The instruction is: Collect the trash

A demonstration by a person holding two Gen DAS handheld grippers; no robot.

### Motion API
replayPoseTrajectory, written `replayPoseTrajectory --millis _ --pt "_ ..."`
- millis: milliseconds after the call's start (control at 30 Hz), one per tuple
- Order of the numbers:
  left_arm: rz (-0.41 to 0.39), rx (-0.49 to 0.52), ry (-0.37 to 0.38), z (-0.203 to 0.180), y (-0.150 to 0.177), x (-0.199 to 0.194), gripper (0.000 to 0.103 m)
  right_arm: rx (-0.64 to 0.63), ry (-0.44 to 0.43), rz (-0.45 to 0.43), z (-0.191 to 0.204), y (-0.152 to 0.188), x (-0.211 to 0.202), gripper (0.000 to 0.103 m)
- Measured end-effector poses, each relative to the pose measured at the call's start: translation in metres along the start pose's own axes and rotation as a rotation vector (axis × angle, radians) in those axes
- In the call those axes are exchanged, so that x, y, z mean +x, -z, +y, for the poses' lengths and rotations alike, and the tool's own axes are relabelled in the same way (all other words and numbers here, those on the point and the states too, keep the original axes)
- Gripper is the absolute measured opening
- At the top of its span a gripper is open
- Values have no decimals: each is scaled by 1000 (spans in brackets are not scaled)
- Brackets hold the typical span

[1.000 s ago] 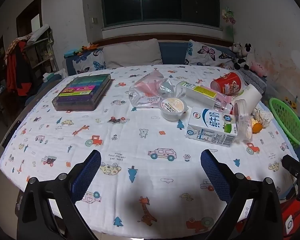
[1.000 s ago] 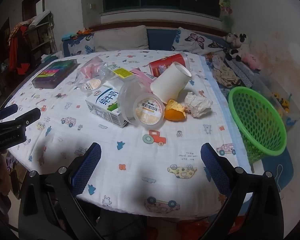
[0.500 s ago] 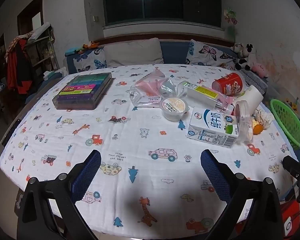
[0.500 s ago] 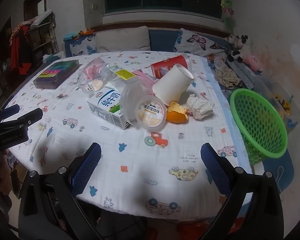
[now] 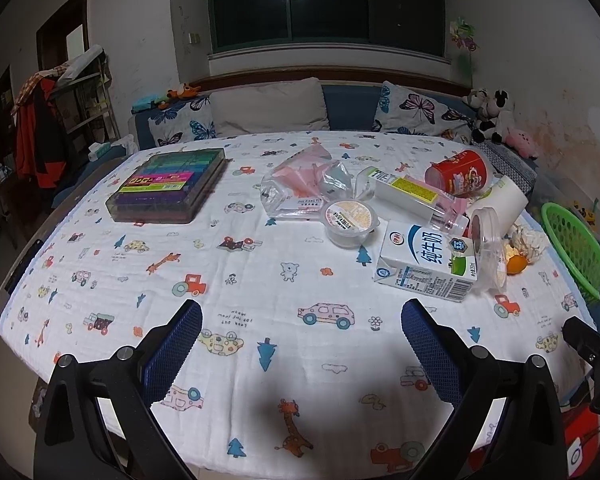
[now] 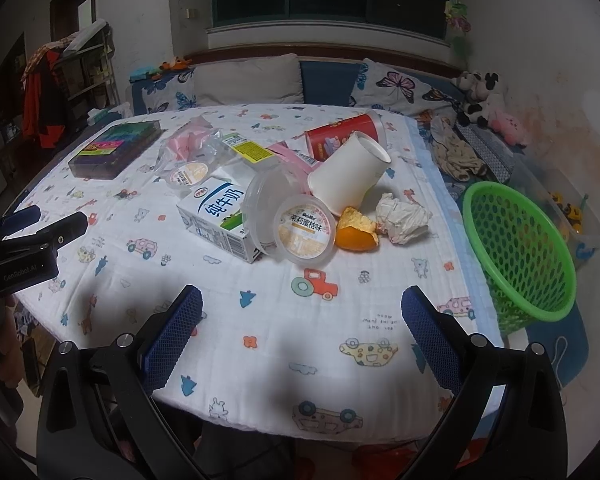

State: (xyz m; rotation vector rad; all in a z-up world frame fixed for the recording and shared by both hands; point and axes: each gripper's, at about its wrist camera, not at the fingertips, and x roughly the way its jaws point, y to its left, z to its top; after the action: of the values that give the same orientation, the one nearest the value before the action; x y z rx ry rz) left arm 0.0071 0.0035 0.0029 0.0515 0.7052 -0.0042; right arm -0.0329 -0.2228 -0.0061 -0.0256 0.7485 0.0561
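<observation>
Trash lies in a heap on the table: a milk carton (image 6: 220, 216) (image 5: 424, 264), a clear pudding cup (image 6: 304, 228), a white paper cup (image 6: 350, 174), orange peel (image 6: 356, 230), crumpled tissue (image 6: 404, 218), a red can (image 6: 342, 136) (image 5: 458, 176) and a plastic bag (image 5: 300, 184). A green mesh basket (image 6: 516, 248) (image 5: 576, 248) stands off the table's right edge. My left gripper (image 5: 300, 348) is open and empty over the near table edge. My right gripper (image 6: 300, 336) is open and empty, short of the heap.
A colourful flat box (image 5: 168, 184) lies at the table's far left. The table has a cartoon-print cloth (image 5: 240, 280). A sofa with pillows (image 5: 268, 108) runs behind it, with plush toys (image 5: 496, 120) at the right. A shelf with clothes (image 5: 52, 120) stands left.
Both grippers have drifted slightly forward and upward toward the table. Nothing on the table has moved, and both stay open.
</observation>
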Motion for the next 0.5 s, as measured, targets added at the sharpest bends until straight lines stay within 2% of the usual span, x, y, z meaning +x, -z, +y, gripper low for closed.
replayPoseTrajectory --millis 500 --pt "7 7 7 -9 -1 0 97 -4 1 0 0 -1 0 99"
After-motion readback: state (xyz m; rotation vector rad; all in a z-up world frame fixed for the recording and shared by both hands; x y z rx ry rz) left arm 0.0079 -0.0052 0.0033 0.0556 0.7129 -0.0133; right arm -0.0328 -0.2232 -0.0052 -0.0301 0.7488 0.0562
